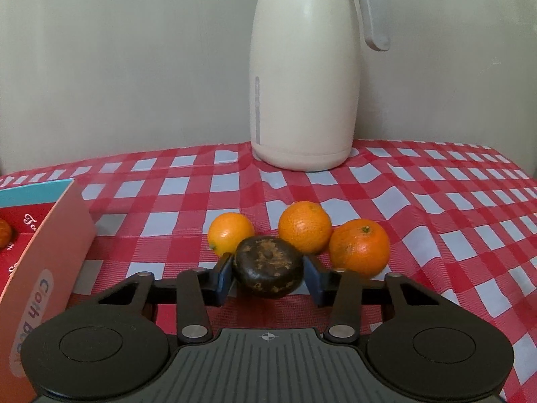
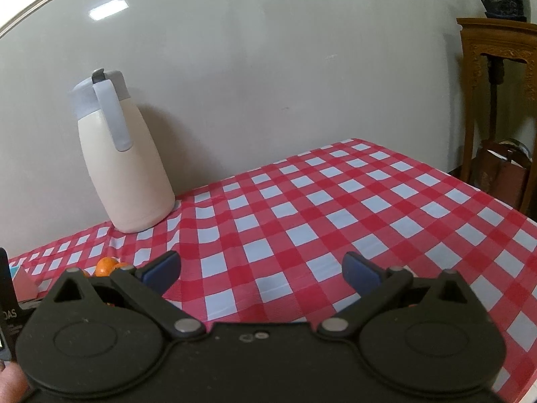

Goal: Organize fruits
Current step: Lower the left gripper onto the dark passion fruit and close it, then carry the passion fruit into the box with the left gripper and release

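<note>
My left gripper (image 1: 268, 277) is shut on a dark brown, rough-skinned round fruit (image 1: 268, 265), held between its blue pads. Just behind it three oranges lie on the red checked tablecloth: a left one (image 1: 228, 231), a middle one (image 1: 304, 226) and a right one (image 1: 359, 247). A box (image 1: 43, 255) with its flap up stands at the left, with another orange (image 1: 5, 233) in it at the frame edge. My right gripper (image 2: 261, 270) is open and empty over bare cloth. Oranges (image 2: 106, 266) show small at its far left.
A tall cream thermos jug (image 1: 303, 77) with a grey lid and handle stands at the back by the wall; it also shows in the right wrist view (image 2: 124, 161). A wooden stand (image 2: 496, 100) is beyond the table's right edge.
</note>
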The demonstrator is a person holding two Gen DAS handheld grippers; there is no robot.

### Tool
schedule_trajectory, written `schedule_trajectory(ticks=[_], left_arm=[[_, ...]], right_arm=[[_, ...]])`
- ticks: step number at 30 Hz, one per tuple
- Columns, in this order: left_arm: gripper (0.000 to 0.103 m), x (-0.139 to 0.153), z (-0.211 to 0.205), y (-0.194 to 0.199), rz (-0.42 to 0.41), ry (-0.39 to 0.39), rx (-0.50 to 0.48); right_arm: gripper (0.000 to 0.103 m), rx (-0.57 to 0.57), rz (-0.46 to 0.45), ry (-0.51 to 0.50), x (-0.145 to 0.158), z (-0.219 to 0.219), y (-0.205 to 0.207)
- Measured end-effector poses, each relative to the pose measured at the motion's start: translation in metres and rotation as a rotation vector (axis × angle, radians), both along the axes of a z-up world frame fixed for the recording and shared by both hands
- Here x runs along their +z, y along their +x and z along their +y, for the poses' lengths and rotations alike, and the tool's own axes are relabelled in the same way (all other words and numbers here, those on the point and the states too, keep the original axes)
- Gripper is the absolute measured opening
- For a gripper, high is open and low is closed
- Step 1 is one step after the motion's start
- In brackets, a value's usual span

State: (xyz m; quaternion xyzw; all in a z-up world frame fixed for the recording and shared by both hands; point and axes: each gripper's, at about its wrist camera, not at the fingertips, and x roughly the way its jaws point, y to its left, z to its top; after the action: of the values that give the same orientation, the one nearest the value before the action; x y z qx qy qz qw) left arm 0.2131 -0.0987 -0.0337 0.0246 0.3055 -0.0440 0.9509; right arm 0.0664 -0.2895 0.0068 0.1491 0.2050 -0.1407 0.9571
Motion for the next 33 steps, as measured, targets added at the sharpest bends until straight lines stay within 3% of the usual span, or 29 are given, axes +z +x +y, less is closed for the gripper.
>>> schedule_trajectory(ticks=[22, 33], left_arm=[[0.044, 0.001, 0.006, -0.013, -0.001, -0.015, -0.015], [0.044, 0.015, 0.024, -0.031, -0.038, -0.014, -0.021]], right_arm=[[0.103, 0.018, -0.023, 0.034, 0.004, -0.001, -0.002], [0.103, 0.037, -0.025, 0.030, 0.004, 0.007, 0.001]])
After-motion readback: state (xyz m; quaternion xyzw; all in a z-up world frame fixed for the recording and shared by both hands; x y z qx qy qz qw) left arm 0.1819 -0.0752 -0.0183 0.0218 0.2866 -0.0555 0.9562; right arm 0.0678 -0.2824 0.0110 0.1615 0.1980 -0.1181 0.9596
